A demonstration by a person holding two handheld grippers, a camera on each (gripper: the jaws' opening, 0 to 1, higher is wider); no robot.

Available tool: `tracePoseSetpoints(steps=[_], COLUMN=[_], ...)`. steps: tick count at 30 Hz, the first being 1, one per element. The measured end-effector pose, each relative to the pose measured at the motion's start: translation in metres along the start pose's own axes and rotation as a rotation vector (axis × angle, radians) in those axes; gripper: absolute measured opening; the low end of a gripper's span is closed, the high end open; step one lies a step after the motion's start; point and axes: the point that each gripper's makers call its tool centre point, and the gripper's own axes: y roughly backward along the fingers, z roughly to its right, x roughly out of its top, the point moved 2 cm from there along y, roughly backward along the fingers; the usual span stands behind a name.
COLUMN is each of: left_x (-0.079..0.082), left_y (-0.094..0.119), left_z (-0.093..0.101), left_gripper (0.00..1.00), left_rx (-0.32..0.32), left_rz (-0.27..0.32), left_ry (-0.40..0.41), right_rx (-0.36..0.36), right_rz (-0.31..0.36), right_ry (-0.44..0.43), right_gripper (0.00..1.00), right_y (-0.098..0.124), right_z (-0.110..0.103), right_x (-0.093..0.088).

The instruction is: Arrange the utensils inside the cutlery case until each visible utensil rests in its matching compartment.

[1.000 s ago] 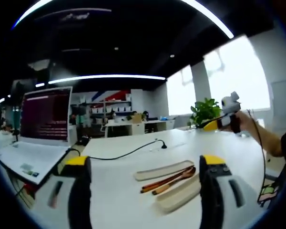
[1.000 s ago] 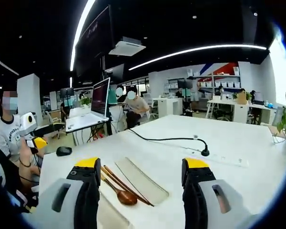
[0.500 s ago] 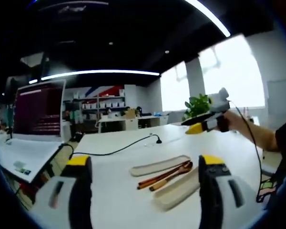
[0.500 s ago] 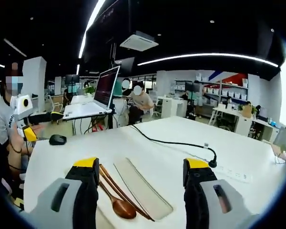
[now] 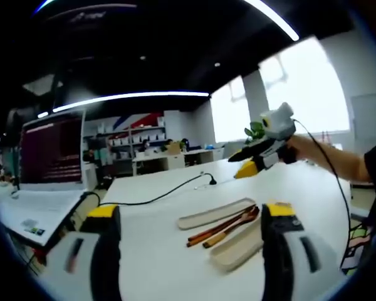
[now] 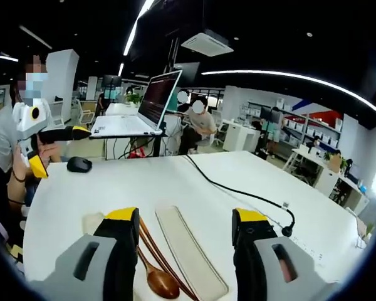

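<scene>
White table [image 6: 113, 188] bears case halves [image 6: 188, 251], spoon [image 6: 160, 279], chopsticks [image 5: 216, 227]; cable [image 6: 238, 191], mouse [image 6: 79, 164].

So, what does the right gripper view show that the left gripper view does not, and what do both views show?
Right gripper view alone: a black computer mouse on the white table, and seated people behind it. Left gripper view alone: a green plant by the bright window. Both share the wooden spoon and chopsticks lying between two beige case halves, the open laptop, the black cable, and the other gripper held above the table.
</scene>
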Motion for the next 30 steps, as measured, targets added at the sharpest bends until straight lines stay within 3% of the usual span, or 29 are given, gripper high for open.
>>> tracePoseSetpoints(steps=[2, 4, 7, 12, 18, 26, 30], left_x=[-0.001, 0.000, 0.002, 0.004, 0.004, 0.012, 0.014], left_y=[-0.001, -0.001, -0.001, 0.000, 0.002, 0.006, 0.006], left_z=[0.001, 0.002, 0.007, 0.007, 0.004, 0.000, 0.000], left_gripper=[0.94, 0.90, 0.91, 0.88, 0.88, 0.88, 0.89], left_rx=[0.010, 0.004, -0.022, -0.039, -0.029, -0.025, -0.031], left_rz=[-0.008, -0.004, 0.009, 0.015, 0.021, 0.067, 0.078], left_ry=[-0.012, -0.017, 0.000, 0.058, 0.059, 0.083, 0.071], right_rx=[0.022, 0.092, 0.102, 0.072, 0.107, 0.208, 0.249], right_rz=[-0.007, -0.005, -0.016, -0.084, -0.145, -0.251, -0.340], right_ry=[0.009, 0.017, 0.010, 0.186, 0.163, 0.221, 0.283], right_gripper=[0.55, 0.47, 0.46, 0.41, 0.36, 0.32, 0.30], right_y=[-0.006, -0.009, -0.014, -0.030, -0.048, -0.063, -0.071], right_z=[0.000, -0.016, -0.024, -0.014, -0.006, -0.022, -0.020], right_x=[0.002, 0.001, -0.001, -0.005, -0.010, -0.029, -0.039])
